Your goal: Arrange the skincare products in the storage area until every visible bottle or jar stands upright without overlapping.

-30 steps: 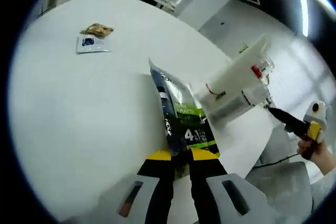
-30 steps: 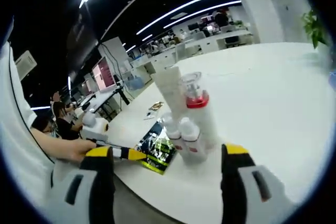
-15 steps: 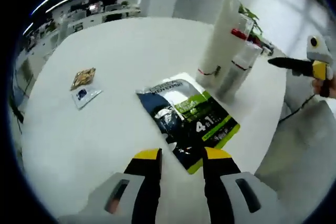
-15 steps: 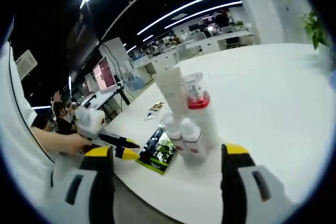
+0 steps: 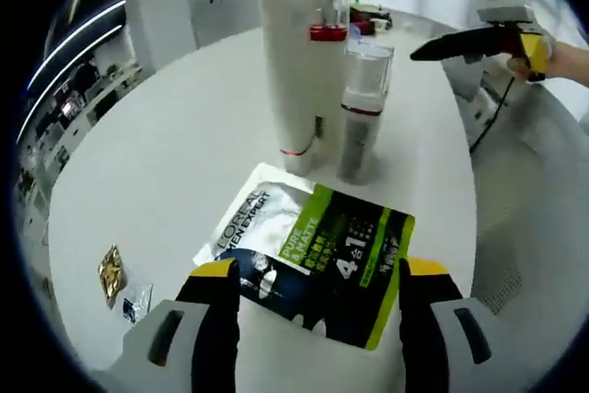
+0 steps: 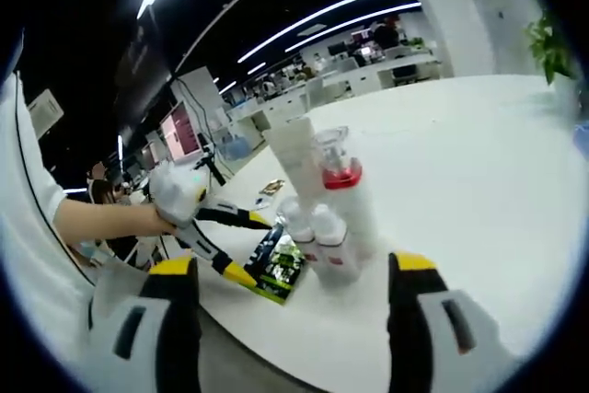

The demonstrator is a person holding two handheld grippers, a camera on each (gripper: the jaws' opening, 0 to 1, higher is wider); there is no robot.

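Observation:
A green, black and white sachet lies flat on the white round table, just ahead of my left gripper, which is open with nothing between its jaws. Behind the sachet stand a tall white tube, a pump bottle with a red collar and a clear-capped bottle, all upright and close together. In the right gripper view the same cluster stands in front of my open right gripper, and the left gripper hovers open over the sachet.
Two small packets lie near the table's far side. The right gripper shows beyond the table edge at the upper right. A person's hand holds the left gripper. Desks and office furniture stand in the background.
My left gripper has let go of the sachet and opened wide. The sachet now lies flat on the table. The left gripper has lifted and pulled back; the right one has held still.

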